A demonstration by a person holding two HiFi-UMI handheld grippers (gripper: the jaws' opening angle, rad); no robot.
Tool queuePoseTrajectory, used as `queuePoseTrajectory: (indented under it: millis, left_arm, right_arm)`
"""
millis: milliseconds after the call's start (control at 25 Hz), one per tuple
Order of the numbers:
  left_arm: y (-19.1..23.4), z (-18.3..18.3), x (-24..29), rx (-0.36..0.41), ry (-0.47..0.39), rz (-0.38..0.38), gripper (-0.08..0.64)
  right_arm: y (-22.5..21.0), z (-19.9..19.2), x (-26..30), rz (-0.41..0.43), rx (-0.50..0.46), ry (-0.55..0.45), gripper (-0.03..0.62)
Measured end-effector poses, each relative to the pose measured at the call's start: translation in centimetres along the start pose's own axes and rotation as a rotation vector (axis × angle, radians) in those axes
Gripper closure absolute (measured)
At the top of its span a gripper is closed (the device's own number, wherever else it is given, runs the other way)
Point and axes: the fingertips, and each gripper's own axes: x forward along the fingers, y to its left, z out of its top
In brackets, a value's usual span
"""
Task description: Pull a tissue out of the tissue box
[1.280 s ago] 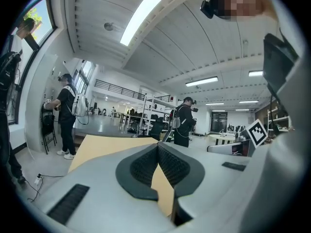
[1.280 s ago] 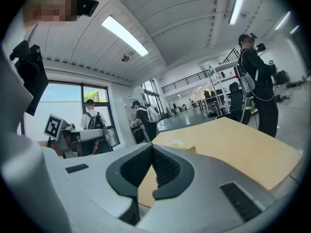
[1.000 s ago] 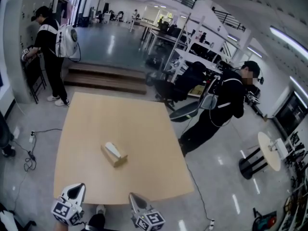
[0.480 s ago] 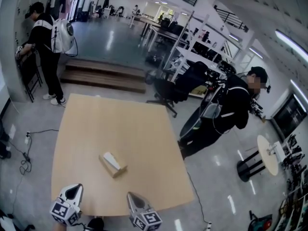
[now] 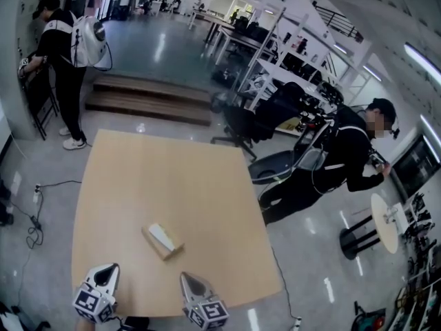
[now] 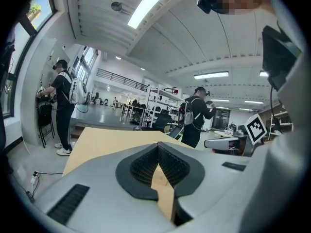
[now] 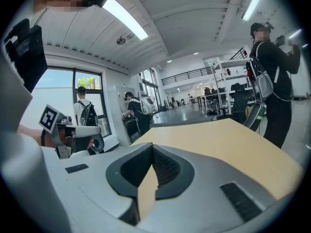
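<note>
While the left gripper (image 5: 105, 270) and right gripper (image 5: 187, 280) are hovering closed, empty, the tissue box (image 5: 162, 241) is lying apart at twelve o'clock.

The bottom edge of the head view cuts through the rear of my left gripper (image 5: 105, 271) and my right gripper (image 5: 186, 280), and the hands holding them are cut off too. The tissue box (image 5: 162, 240) is too small to tell how the white tissue sits in its top. In each gripper view my own grey body covers the near surface (image 6: 107, 140).
</note>
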Motion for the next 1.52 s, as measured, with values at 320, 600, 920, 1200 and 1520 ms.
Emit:
queuePoseTrajectory:
  millis: [320, 600, 920, 1200, 1520]
  left_arm:
    - [1.5, -0.6, 2.2, -0.022, 0.046, -0.010, 0.552]
    - [2.6, -1.9, 3.8, -0.043, 0.095, -0.010, 0.552]
    - [4.2, -2.7, 5.5, -0.067, 0.119, -0.024, 0.552]
    - [5.9, -3.5, 6.6, -0.062, 0.146, -0.021, 0.552]
    - [6.7, -3.6, 7.6, -0.078, 0.153, -0.021, 0.552]
  right_arm:
    - [-0.6, -0.7, 3.0, -0.008, -0.005, 0.044, 0.580]
    - [-2.1, -1.8, 5.1, -0.004, 0.014, 0.077, 0.580]
    - [-2.8, -3.4, 7.8, -0.011, -0.006, 0.151, 0.580]
    - [-3.0, -4.3, 10.1, 0.026, 0.022, 0.193, 0.526]
    - [-4.6, -5.4, 11.5, -0.040, 0.017, 0.195, 0.406]
